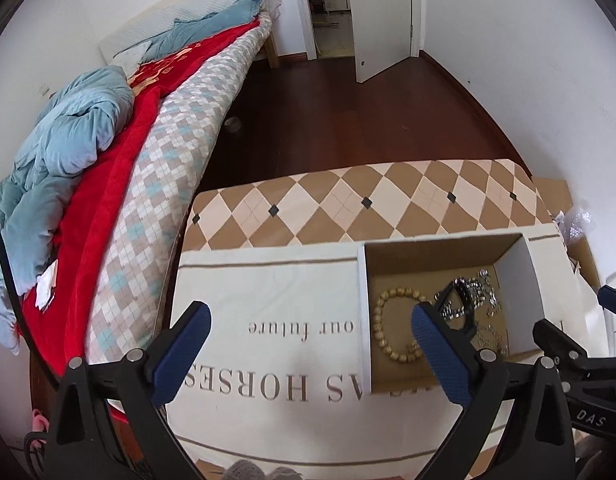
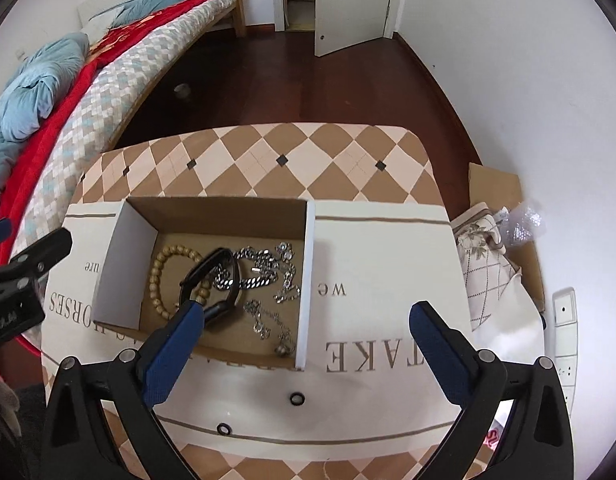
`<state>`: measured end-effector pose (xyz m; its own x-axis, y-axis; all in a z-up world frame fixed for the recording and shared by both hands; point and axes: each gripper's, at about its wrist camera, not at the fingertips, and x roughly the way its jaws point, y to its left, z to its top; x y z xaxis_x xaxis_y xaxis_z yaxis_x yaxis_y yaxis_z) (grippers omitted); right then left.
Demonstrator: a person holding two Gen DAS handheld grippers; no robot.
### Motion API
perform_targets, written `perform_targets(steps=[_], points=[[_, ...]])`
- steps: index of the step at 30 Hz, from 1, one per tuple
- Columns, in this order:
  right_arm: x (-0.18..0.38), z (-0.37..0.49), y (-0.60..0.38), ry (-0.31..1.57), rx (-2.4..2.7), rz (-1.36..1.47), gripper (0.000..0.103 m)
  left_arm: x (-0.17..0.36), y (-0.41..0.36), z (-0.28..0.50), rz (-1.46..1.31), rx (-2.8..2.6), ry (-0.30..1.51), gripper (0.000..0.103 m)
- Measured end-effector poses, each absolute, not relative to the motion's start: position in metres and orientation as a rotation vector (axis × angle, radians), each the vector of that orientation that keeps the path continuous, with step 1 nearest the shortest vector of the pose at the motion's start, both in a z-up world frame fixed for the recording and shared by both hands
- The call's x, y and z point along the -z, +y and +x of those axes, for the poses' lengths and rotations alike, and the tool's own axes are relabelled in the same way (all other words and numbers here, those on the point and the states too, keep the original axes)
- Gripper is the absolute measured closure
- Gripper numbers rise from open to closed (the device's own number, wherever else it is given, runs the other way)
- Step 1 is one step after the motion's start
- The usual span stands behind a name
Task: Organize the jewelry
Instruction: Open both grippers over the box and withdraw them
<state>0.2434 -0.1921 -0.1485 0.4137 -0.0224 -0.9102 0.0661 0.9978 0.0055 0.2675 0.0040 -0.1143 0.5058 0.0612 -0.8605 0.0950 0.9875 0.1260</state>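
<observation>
An open cardboard box (image 2: 123, 256) stands on a white printed cloth (image 2: 388, 264) on the checked table. In it lie a wooden bead bracelet (image 2: 157, 272), a black band (image 2: 223, 280) and tangled silver chains (image 2: 267, 276). Two small black rings (image 2: 297, 399) (image 2: 223, 429) lie on the cloth in front of the box. My right gripper (image 2: 308, 320) is open and empty, above the box's near right corner. My left gripper (image 1: 312, 320) is open and empty, over the cloth left of the box (image 1: 364, 312); the bracelet (image 1: 382, 328) and chains (image 1: 476, 292) show there too.
A bed (image 1: 155, 168) with red and blue bedding runs along the left. Dark wood floor (image 2: 308, 88) lies beyond the table, with an open door (image 2: 348, 4) at the back. Cardboard, a patterned bag (image 2: 488, 264) and bubble wrap (image 2: 526, 224) sit right of the table.
</observation>
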Motion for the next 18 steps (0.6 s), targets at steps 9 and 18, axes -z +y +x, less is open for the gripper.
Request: perform_targets(steps=[9,18], points=[[0.125,0.221,-0.186,1.095,0.064,0.030,0.000,0.102,0.011,0.236,0.126,0.005,1.021,0.001],[0.090,0.185,-0.185,1.032,0.056,0.043,0.000,0.068,0.010,0.193,0.125,0.031,0.962,0.001]])
